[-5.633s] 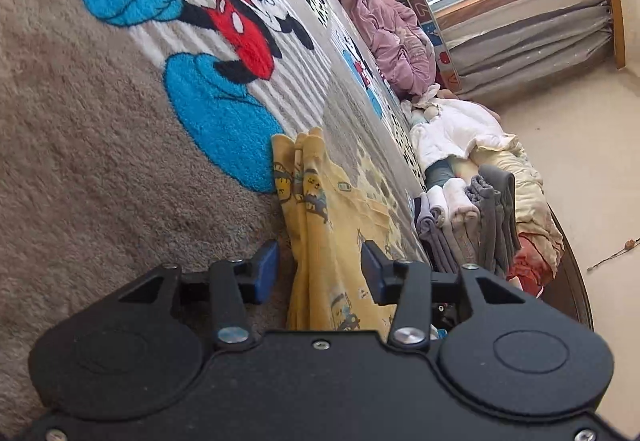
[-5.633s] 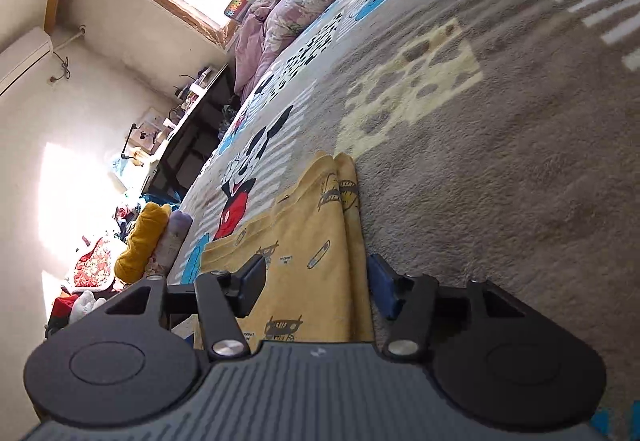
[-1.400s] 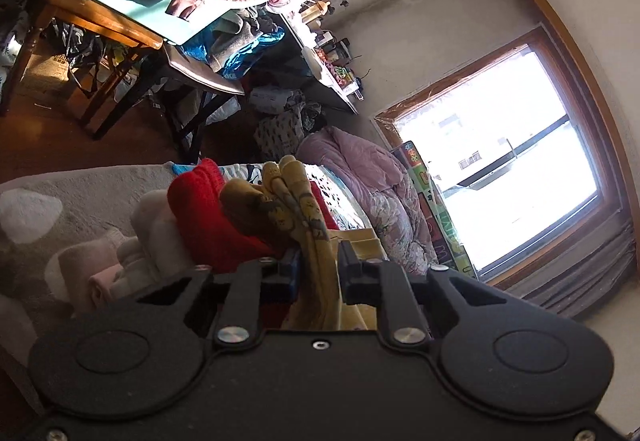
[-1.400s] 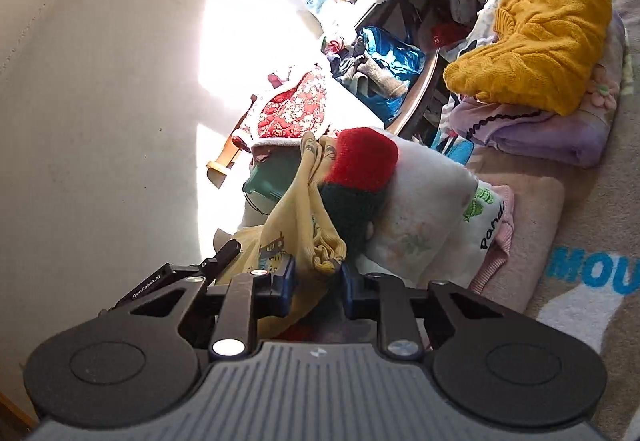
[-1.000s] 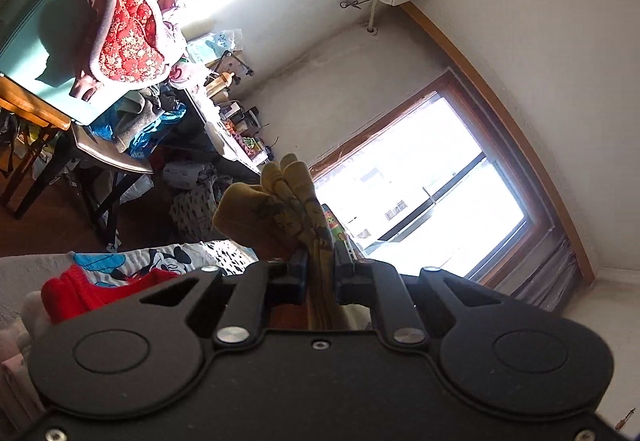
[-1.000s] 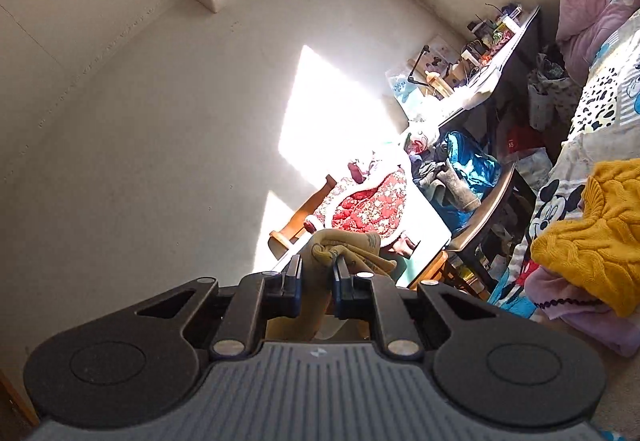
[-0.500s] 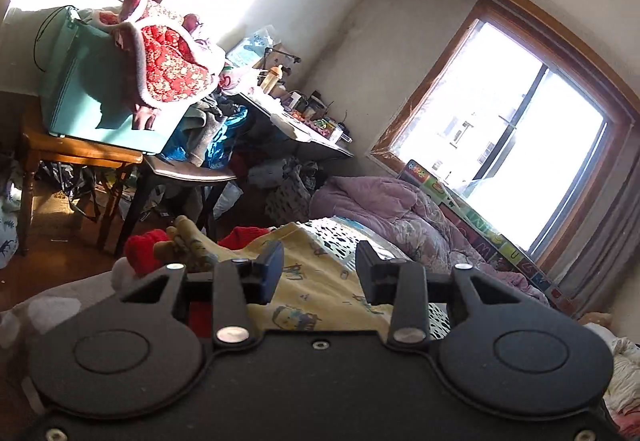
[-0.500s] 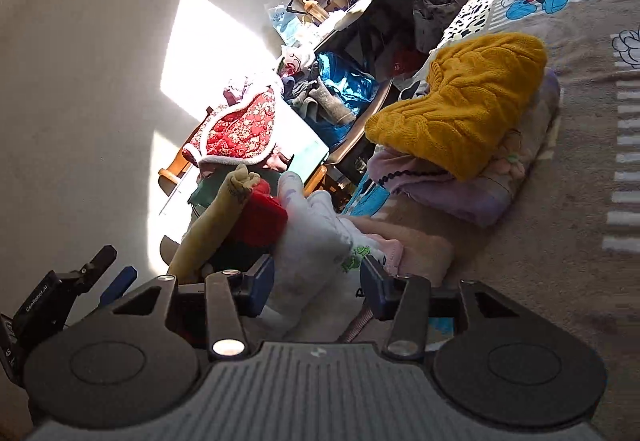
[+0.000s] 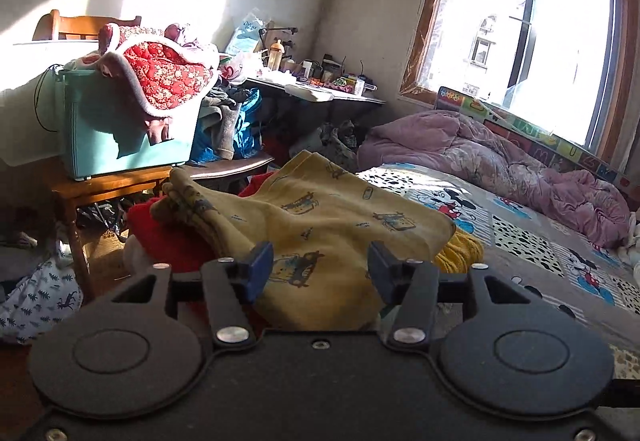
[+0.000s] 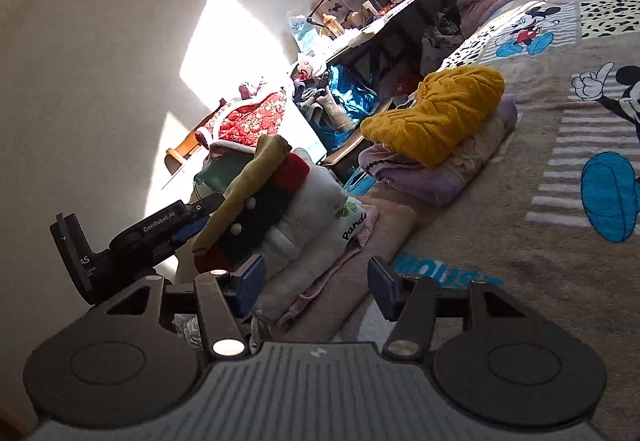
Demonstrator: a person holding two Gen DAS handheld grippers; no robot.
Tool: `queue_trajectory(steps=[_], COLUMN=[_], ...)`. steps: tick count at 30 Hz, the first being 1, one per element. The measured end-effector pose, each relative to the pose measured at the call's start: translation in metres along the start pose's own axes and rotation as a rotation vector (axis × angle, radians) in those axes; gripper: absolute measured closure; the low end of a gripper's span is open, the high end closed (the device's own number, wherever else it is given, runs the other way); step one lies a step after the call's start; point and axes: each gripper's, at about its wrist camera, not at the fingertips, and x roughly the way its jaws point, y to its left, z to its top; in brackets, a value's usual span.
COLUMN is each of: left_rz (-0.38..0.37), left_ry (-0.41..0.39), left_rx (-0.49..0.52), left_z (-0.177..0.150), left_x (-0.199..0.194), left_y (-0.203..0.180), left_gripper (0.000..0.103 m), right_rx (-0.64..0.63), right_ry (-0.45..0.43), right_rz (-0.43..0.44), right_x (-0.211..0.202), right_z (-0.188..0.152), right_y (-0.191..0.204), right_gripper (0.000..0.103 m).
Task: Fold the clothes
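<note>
The folded yellow cartoon-print garment (image 9: 332, 229) lies on top of a stack of folded clothes, over a red piece (image 9: 168, 237). My left gripper (image 9: 316, 267) hovers open just in front of it, jaws wide apart and holding nothing. In the right wrist view the same yellow garment (image 10: 256, 173) caps the stack of red, dark green and white pieces (image 10: 304, 209). My right gripper (image 10: 316, 279) is open beside the stack's base, empty. The left gripper's body (image 10: 132, 241) shows at the left of that view.
A second stack with a mustard knit sweater (image 10: 436, 113) on lilac cloth sits on the Mickey Mouse blanket (image 10: 560, 201). A teal bin (image 9: 120, 125) with a red quilted garment stands on a wooden chair. A crumpled pink duvet (image 9: 500, 165) lies under the window; a cluttered desk (image 9: 320, 89) is behind.
Both grippers carried the yellow garment from the blanket to the stack and let go of it. Since half a second ago they have drawn back slightly, still open.
</note>
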Motion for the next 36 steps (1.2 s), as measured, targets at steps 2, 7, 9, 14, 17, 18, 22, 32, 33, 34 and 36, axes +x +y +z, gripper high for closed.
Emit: queue_trajectory(steps=[2,7,9,14,17,18,22,32,33,34,36], left_rz=[0.001,0.045,0.060,0.138,0.196,0.215,0.265,0.349,0.358,0.367,0.370], left_ry=[-0.002,0.010,0.005,0.008,0.018,0.022,0.028,0.043,0.042,0.042,0.038], left_rx=[-0.039,-0.171,-0.200,-0.094,0.000,0.031,0.131,0.196,0.198,0.200,0.193], left_z=[-0.002,-0.014,-0.018,-0.025,-0.029,-0.030,-0.035,-0.044,-0.044,-0.044,-0.042], left_x=[-0.017,-0.070,-0.094,-0.142,-0.166,-0.174,-0.200,-0.228,-0.229,-0.230,-0.232], left_y=[-0.003,-0.017,-0.027,-0.067,-0.092,-0.101,-0.124,-0.142,-0.143,-0.144,-0.145], left_gripper=[0.046,0.018,0.009,0.000,0.000,0.000,0.000,0.000,0.000,0.000,0.000], right_rx=[-0.054,-0.174,-0.210,-0.290,-0.297,-0.296,-0.289,-0.355,-0.357,-0.360,-0.359], right_ry=[-0.016,-0.052,-0.059,-0.055,-0.013,-0.001,0.020,-0.011,-0.014,-0.017,-0.023], right_rz=[-0.010,-0.035,-0.050,-0.115,-0.175,-0.196,-0.246,-0.283,-0.285,-0.288,-0.292], right_x=[-0.017,-0.058,-0.072,-0.096,-0.103,-0.105,-0.114,-0.137,-0.138,-0.139,-0.142], right_z=[0.003,0.009,0.010,0.004,-0.001,-0.003,-0.009,-0.019,-0.020,-0.020,-0.019], right_y=[0.011,0.039,0.050,0.074,0.083,0.085,0.093,0.116,0.117,0.118,0.120], right_gripper=[0.029,0.011,0.001,0.000,0.000,0.000,0.000,0.000,0.000,0.000,0.000])
